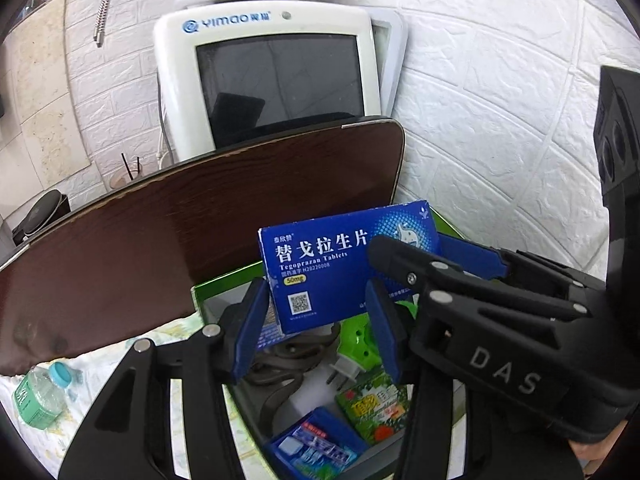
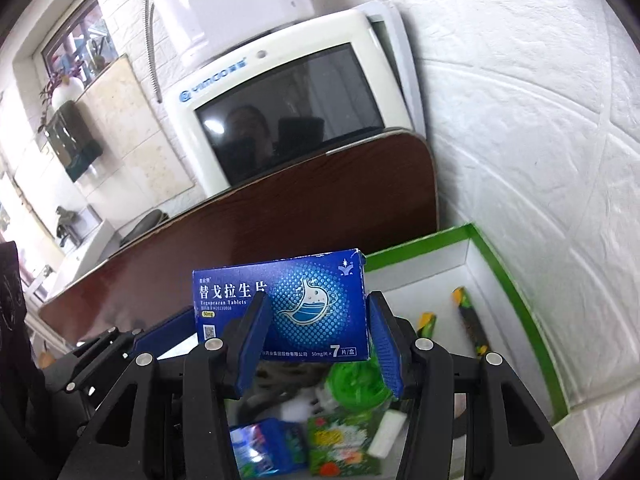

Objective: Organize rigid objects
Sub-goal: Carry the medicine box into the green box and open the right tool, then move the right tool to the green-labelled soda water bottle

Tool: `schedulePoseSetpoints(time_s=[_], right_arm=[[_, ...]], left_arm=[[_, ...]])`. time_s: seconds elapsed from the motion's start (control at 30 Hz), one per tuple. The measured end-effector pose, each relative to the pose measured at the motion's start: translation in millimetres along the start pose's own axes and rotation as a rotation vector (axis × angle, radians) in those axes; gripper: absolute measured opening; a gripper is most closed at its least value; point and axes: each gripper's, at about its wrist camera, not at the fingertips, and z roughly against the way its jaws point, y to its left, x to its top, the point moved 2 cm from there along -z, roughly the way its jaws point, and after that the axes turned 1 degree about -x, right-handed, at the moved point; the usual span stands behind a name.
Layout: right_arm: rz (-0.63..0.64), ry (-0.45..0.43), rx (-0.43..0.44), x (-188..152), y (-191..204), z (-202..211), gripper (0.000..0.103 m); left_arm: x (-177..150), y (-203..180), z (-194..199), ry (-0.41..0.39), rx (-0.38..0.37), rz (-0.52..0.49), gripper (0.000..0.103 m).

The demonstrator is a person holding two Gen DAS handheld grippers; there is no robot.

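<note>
Right wrist: tablet box [image 2: 312, 304] before brown board [image 2: 280, 216]

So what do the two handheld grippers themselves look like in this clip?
Both match: the left gripper and right gripper have black plastic linkage frames with silver pivot pins and flat blue fingers. The right gripper's body carries raised "DAS" lettering. No cables show.

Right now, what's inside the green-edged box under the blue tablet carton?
Under the blue tablet carton, the green-edged box holds a green plug-in device, a dark coiled cord, a green packet and a blue packet. The carton and tongs cover the rest.
</note>
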Motion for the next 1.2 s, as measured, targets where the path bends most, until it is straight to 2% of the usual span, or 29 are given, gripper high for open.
schedulePoseSetpoints(time_s=[0.27,0.8,1.03,1.2], right_arm=[[-0.022,-0.006,-0.034,4.9,-24.2,-8.2,0.052],[-0.068,0.047,-0.080,-4.4,-54.6,-31.6,0.052],[-0.084,0.061,-0.085,-10.6,-62.5,-36.0,0.052],[-0.111,0.050,-0.132,-9.1,-70.8,-31.5,0.052]], left_arm=[[4.5,-18.1,-21.4,0.038,-0.024,-0.016,0.049],[-2.1,-29.3,-62.7,0.125,-0.026,-0.030,0.050],[-1.0,-27.6,-65.3,0.125,-0.028,-0.040,0.050],[-0.5,-18.1,-52.8,0.092,0.000,-0.057,0.050]])
